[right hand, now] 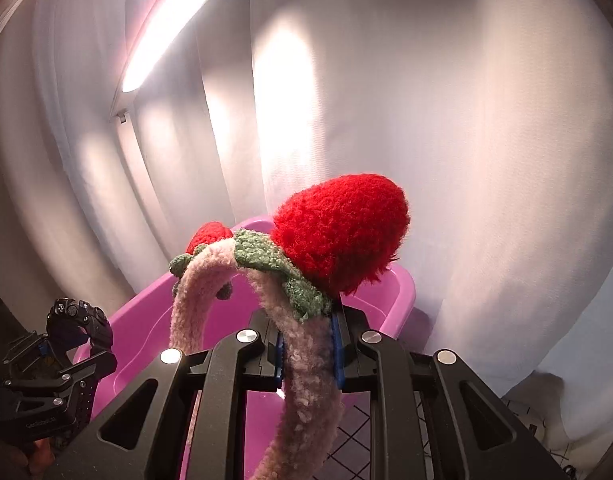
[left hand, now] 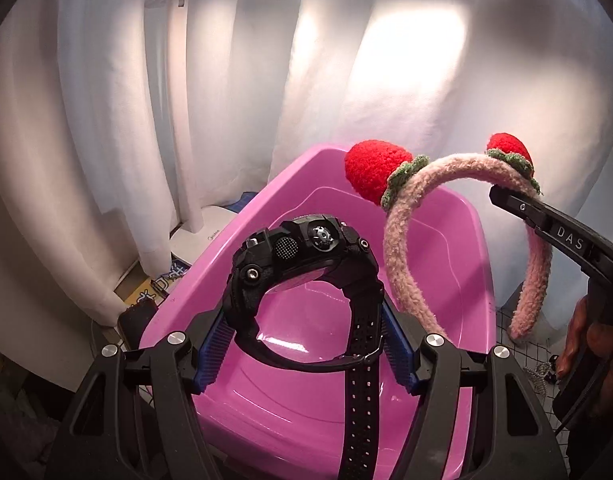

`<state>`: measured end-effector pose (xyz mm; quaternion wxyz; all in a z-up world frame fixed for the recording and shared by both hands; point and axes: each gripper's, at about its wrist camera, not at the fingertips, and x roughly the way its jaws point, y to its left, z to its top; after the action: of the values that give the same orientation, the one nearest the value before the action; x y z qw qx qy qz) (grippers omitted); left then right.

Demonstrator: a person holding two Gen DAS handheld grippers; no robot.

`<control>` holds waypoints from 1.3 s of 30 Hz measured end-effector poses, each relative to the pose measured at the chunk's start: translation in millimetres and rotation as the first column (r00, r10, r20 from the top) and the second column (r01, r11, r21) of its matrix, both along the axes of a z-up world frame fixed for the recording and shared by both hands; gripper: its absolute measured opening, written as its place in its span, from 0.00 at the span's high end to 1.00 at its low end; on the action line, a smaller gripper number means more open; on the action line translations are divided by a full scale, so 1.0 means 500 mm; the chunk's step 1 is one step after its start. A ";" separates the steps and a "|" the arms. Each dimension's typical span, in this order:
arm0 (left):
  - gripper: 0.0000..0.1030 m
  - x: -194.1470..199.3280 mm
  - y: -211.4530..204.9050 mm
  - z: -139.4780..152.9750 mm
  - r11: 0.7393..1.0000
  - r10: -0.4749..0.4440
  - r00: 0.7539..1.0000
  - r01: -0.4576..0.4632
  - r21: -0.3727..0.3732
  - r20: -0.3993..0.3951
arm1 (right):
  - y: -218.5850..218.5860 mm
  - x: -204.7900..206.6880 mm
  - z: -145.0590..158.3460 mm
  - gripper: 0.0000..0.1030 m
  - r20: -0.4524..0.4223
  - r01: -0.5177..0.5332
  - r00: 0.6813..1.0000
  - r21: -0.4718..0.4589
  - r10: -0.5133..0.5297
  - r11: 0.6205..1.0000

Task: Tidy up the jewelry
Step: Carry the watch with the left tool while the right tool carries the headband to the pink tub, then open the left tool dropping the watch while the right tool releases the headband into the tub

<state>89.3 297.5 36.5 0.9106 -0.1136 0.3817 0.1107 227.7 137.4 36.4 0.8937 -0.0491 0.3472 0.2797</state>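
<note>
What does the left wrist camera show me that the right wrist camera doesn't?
Only the left wrist view shows the watch's strap between the left gripper's blue pads, the whole headband arch, and small metal bits on the grid mat. Only the right wrist view shows the right gripper clamping the headband close up. Both show the pink bin, both strawberries and the white curtain.

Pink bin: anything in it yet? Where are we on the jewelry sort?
Done: nothing visible inside the pink bin; the part of its floor in view is bare. In hand: left gripper shut on the black watch, right gripper shut on the strawberry headband, both held over or beside the bin. Left: release both; small metal pieces lie on the grid mat.
</note>
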 end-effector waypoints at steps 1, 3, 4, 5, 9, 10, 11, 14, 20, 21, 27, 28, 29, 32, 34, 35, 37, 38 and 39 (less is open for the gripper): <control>0.37 0.005 -0.002 -0.008 1.000 -0.008 1.000 0.008 -0.003 -0.018 | 0.008 0.005 -0.012 0.83 -0.023 -0.010 1.000 -0.014 0.010 1.000; 0.37 0.024 0.006 -0.024 1.000 -0.020 0.998 0.019 -0.018 -0.052 | 0.037 0.029 -0.035 0.83 -0.072 -0.033 0.997 -0.055 0.029 0.998; 0.37 0.033 0.010 -0.030 0.999 -0.024 0.997 0.022 -0.027 -0.068 | 0.051 0.039 -0.048 0.83 -0.095 -0.043 0.995 -0.075 0.035 0.996; 0.37 0.042 0.014 -0.036 0.999 -0.028 0.996 0.025 -0.036 -0.082 | 0.063 0.049 -0.060 0.83 -0.122 -0.055 0.992 -0.094 0.043 0.994; 0.37 0.067 0.023 -0.059 0.998 -0.040 0.989 0.033 -0.049 -0.141 | 0.100 0.084 -0.109 0.83 -0.223 -0.089 0.973 -0.162 0.052 0.983; 0.37 0.073 0.026 -0.065 0.998 -0.044 0.987 0.035 -0.058 -0.156 | 0.109 0.093 -0.119 0.83 -0.246 -0.096 0.968 -0.177 0.051 0.980; 0.37 0.079 0.027 -0.069 0.997 -0.048 0.984 0.037 -0.067 -0.172 | 0.119 0.101 -0.129 0.83 -0.270 -0.104 0.962 -0.189 0.050 0.976; 0.37 0.090 0.032 -0.085 0.995 -0.057 0.976 0.038 -0.092 -0.212 | 0.130 0.118 -0.157 0.83 -0.329 -0.123 0.943 -0.220 0.045 0.968; 0.37 0.100 0.035 -0.108 0.995 -0.062 0.962 0.038 -0.097 -0.267 | 0.146 0.134 -0.184 0.83 -0.388 -0.144 0.921 -0.274 0.028 0.951; 0.37 0.100 0.034 -0.106 0.995 -0.062 0.963 0.039 -0.093 -0.263 | 0.149 0.138 -0.187 0.83 -0.397 -0.147 0.918 -0.283 0.024 0.948; 0.36 0.102 0.034 -0.109 0.997 -0.052 0.957 0.031 -0.077 -0.286 | 0.145 0.144 -0.196 0.83 -0.402 -0.148 0.916 -0.298 0.017 0.943; 0.36 0.105 0.035 -0.111 0.996 -0.052 0.955 0.030 -0.079 -0.292 | 0.146 0.142 -0.196 0.80 -0.401 -0.150 0.916 -0.297 0.020 0.943; 0.35 0.105 0.035 -0.113 0.996 -0.053 0.953 0.029 -0.082 -0.300 | 0.149 0.141 -0.196 0.76 -0.399 -0.150 0.917 -0.298 0.020 0.943; 0.34 0.109 0.034 -0.116 0.996 -0.050 0.944 0.024 -0.081 -0.326 | 0.146 0.139 -0.196 0.67 -0.401 -0.149 0.916 -0.296 0.019 0.943; 0.29 0.107 0.032 -0.111 0.997 -0.047 0.946 0.023 -0.078 -0.320 | 0.146 0.136 -0.193 0.63 -0.398 -0.152 0.917 -0.292 0.024 0.944; 0.28 0.107 0.031 -0.108 0.997 -0.049 0.948 0.026 -0.078 -0.315 | 0.146 0.134 -0.189 0.57 -0.391 -0.152 0.920 -0.291 0.028 0.945; 0.23 0.107 0.026 -0.102 0.998 -0.046 0.950 0.029 -0.061 -0.310 | 0.148 0.132 -0.182 0.51 -0.376 -0.148 0.926 -0.296 0.028 0.944; 0.22 0.107 0.025 -0.099 0.998 -0.044 0.951 0.030 -0.052 -0.307 | 0.149 0.130 -0.178 0.51 -0.370 -0.148 0.929 -0.295 0.030 0.944; 0.21 0.107 0.026 -0.097 0.998 -0.045 0.952 0.031 -0.050 -0.303 | 0.148 0.129 -0.176 0.51 -0.368 -0.149 0.929 -0.294 0.032 0.944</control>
<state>142.6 310.7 -12.2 0.8403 -0.1084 0.5216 0.1008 292.3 211.3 -51.6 0.7819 -0.1561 0.5418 0.2660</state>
